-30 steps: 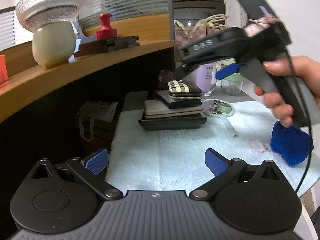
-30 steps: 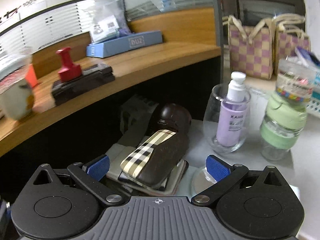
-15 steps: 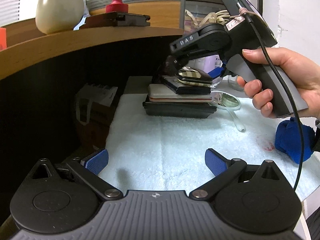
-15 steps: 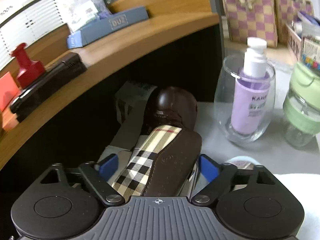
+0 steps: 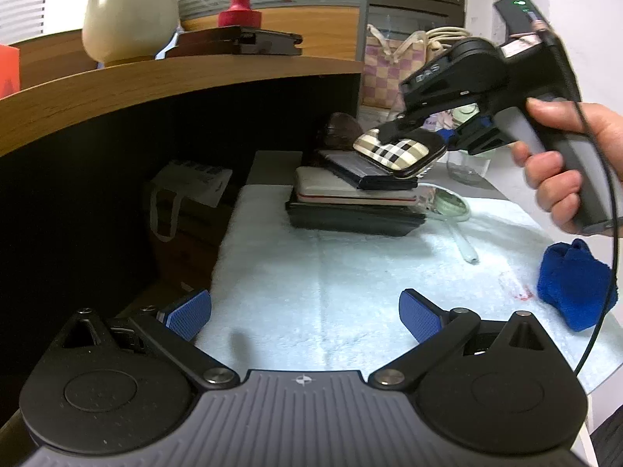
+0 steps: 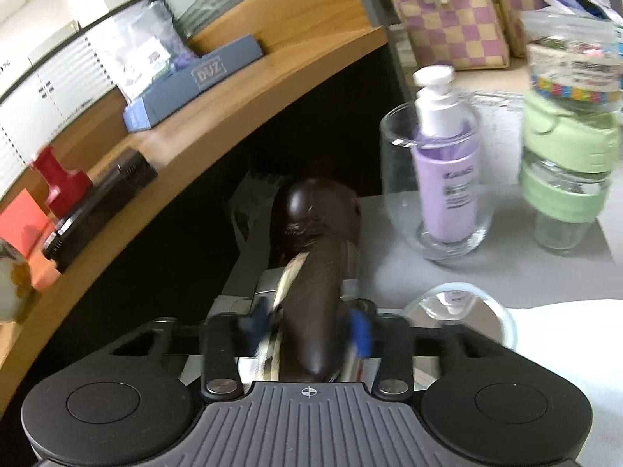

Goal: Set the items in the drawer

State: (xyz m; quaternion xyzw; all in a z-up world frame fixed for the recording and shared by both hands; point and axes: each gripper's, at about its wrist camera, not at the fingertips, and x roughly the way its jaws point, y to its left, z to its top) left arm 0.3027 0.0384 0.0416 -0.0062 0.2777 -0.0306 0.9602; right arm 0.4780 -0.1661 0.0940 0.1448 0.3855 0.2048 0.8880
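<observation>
A brown case with a plaid side [image 5: 403, 150] is tilted up off a stack of flat cases and boxes [image 5: 352, 202]. My right gripper [image 6: 305, 329] is shut on that plaid case [image 6: 317, 295], which fills the gap between the blue pads; a hand holds this gripper [image 5: 424, 132] in the left wrist view. My left gripper [image 5: 305, 311] hovers open low over the white towel [image 5: 331, 284], well in front of the stack, with nothing between its fingers. No drawer shows in either view.
A curved wooden counter [image 5: 155, 85] overhangs a dark recess on the left. A round mirror [image 5: 447, 204] and a blue cloth [image 5: 572, 284] lie on the towel. Behind stand a glass with a purple pump bottle [image 6: 444, 179], a green-banded jar [image 6: 564, 179] and checked bags [image 6: 444, 15].
My right gripper moved down onto the stack, shut on the plaid case and tipped it up off the stack. My left gripper stayed open over the towel.
</observation>
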